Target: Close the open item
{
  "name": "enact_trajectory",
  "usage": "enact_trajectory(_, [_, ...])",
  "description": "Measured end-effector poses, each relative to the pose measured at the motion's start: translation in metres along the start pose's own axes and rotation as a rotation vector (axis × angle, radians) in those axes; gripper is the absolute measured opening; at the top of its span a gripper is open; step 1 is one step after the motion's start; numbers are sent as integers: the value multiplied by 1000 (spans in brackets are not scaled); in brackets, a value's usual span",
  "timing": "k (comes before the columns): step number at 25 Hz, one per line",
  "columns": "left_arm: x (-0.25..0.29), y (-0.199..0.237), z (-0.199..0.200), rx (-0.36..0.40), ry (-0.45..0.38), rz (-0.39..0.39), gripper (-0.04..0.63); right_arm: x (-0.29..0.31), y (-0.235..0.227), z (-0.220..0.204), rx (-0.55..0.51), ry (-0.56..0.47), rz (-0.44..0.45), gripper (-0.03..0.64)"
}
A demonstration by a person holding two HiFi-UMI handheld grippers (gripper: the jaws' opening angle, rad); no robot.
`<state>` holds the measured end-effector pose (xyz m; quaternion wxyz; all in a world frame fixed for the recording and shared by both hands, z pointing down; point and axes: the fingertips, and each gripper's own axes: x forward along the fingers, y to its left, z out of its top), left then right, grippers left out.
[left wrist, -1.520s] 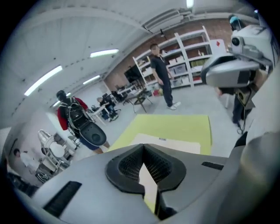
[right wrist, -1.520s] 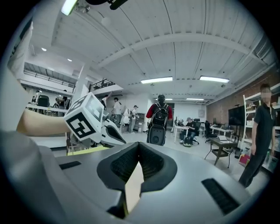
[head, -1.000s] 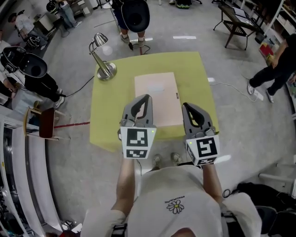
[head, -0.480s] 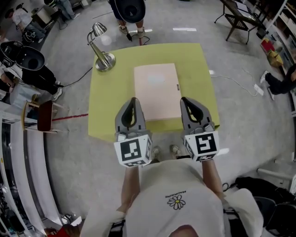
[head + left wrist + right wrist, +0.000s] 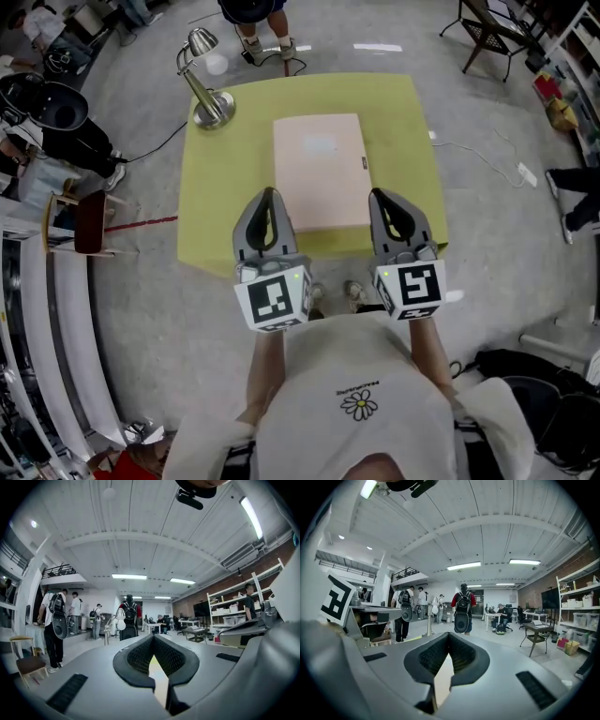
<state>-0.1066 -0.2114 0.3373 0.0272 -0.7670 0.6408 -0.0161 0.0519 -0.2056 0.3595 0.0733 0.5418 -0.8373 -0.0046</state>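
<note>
The pale folder (image 5: 319, 169) on the desk (image 5: 225, 187) already looks closed; left tongs (image 5: 270, 195) and right tongs (image 5: 382, 198), both pinched together and empty just below it, probably need only withdraw.

left gripper (image 5: 269, 195): jaws together, empty, level | right gripper (image 5: 384, 199): jaws together, empty, level

white t-shirt (image 5: 319, 375) with a daisy print (image 5: 359, 405); grey left tongs (image 5: 269, 193) and right tongs (image 5: 384, 195) carry black-and-white marker cubes (image 5: 274, 300).
</note>
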Motion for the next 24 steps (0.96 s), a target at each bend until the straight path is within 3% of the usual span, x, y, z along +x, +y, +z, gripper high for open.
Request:
enact_trajectory(13, [-1, -8, 0, 38, 5, -19, 15, -6, -5, -4, 36, 0, -13, 12])
enact_trajectory(17, [-1, -9, 4, 0, -9, -6, 15, -6, -5, -3, 36, -8, -9, 12])
enact_trajectory(21, [-1, -10, 0, 26, 2, -15, 15, -7, -6, -7, 43, -1, -15, 12])
enact_trajectory(24, [-1, -11, 1, 2, -8, -10, 15, -8, -6, -11, 49, 4, -16, 12])
